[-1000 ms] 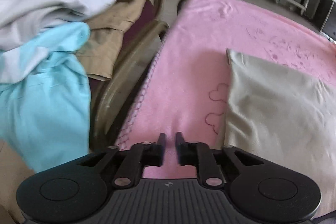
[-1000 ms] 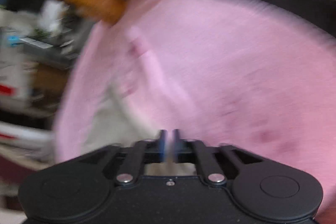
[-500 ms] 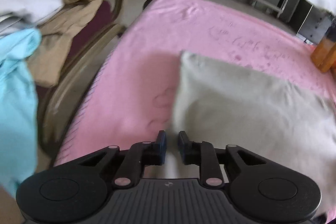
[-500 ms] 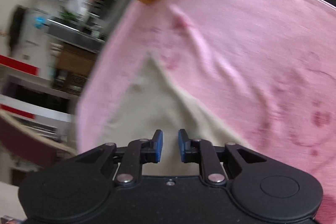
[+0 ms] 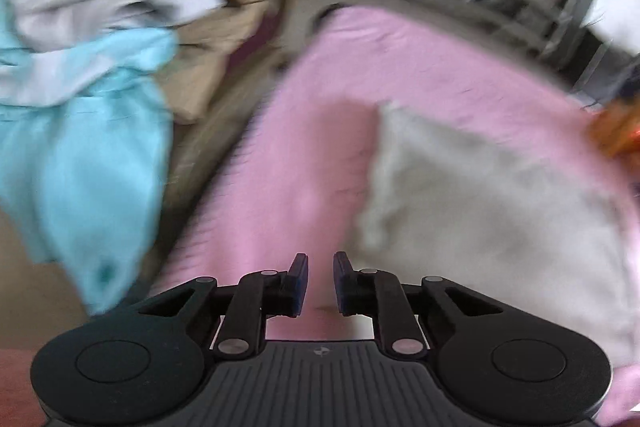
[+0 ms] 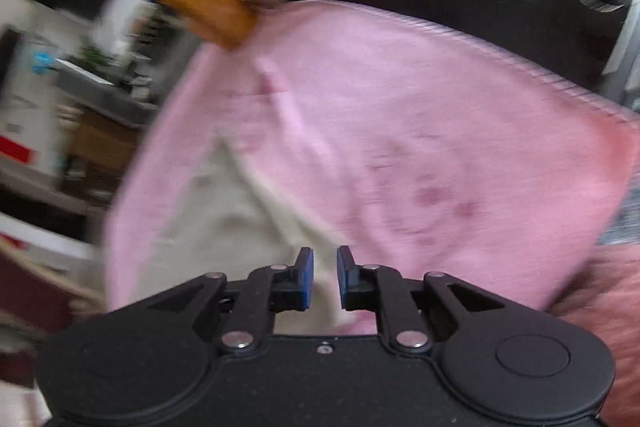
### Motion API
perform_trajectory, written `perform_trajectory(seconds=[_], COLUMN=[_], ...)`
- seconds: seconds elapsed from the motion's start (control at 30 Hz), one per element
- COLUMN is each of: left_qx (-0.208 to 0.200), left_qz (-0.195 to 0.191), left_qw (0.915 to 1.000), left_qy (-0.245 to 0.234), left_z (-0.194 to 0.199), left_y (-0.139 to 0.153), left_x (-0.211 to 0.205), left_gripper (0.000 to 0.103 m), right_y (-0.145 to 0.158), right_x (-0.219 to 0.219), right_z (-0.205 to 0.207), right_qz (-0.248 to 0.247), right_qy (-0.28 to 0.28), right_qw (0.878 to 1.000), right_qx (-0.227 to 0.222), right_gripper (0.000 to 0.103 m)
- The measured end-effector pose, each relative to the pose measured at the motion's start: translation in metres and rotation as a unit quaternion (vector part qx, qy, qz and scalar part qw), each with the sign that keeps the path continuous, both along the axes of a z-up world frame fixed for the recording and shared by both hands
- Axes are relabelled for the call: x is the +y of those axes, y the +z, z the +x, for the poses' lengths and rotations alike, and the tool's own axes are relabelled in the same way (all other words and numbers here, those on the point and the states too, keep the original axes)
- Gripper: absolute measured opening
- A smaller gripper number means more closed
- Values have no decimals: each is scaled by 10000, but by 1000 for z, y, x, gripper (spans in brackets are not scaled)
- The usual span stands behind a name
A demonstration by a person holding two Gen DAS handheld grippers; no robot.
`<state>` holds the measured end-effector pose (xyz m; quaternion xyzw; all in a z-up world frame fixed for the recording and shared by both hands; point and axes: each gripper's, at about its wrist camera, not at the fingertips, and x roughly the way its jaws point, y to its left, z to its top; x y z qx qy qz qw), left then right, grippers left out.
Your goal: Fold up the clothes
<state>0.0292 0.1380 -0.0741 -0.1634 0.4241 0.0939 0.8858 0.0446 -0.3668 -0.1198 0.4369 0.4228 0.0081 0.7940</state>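
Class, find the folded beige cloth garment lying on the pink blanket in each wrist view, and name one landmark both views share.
Left wrist: folded beige cloth garment at right of centre, beyond the fingers.
Right wrist: it lies lower left, its near corner reaching the fingertips.
Shared landmark: the pink blanket beneath it.

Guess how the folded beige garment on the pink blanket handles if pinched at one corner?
The beige garment lies flat with soft edges, so probably floppy: it would drape and unfold. It looks thin, likely light. On the fuzzy pink blanket it may drag rather than slide.
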Motion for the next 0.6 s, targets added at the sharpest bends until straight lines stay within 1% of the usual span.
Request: perform_trajectory(seconds=[0.03,0.07,0.1,0.13,0.2,0.23,0.27,0.3,0.33,0.37,0.4,0.43,0.47,0.53,0.6], left_qx=[8,86,195,357,648,726,800,880,955,982,956,833,704,474,352], left_qz=[-173,-258,-285,-210,-45,69,195,379,579,700,729,601,499,393,322], left_qw=[9998,9994,9990,9987,9975,9970,9963,9953,9937,9925,9923,9943,9959,9980,9988], left_qy=[-121,-218,-281,-283,-285,-276,-241,-135,19,177,287,297,268,162,-89], left_z=[4,8,13,16,20,17,13,8,2,-3,-7,-9,-9,-9,-7], left_y=[-3,-8,-12,-17,-25,-23,-21,-21,-22,-23,-22,-19,-17,-12,-10], left_x=[-3,-6,-9,-10,-12,-12,-12,-10,-8,-5,0,4,4,-1,-12], left_gripper=[15,15,16,16,20,20,20,25,24,12,11,11,12,12,14], right_y=[-4,-7,-12,-17,-25,-28,-31,-33,-29,-23,-17,-12,-9,-6,-6], right_x=[4,8,13,17,25,27,25,21,15,8,3,0,-2,-3,1], right_z=[6,12,18,23,32,35,33,29,23,16,11,7,3,-3,-3], right_qz=[285,569,802,850,690,525,352,297,186,-26,-256,-471,-515,-334,-181], right_qy=[130,261,396,500,640,679,666,586,429,241,83,-54,-119,-101,42], right_qw=[9995,9979,9959,9951,9954,9958,9958,9957,9963,9969,9970,9968,9971,9990,9998], right_qx=[-68,-135,-145,-66,160,333,528,653,715,748,723,650,551,291,85], right_gripper=[14,14,14,14,14,15,5,2,2,3,3,11,21,21,21])
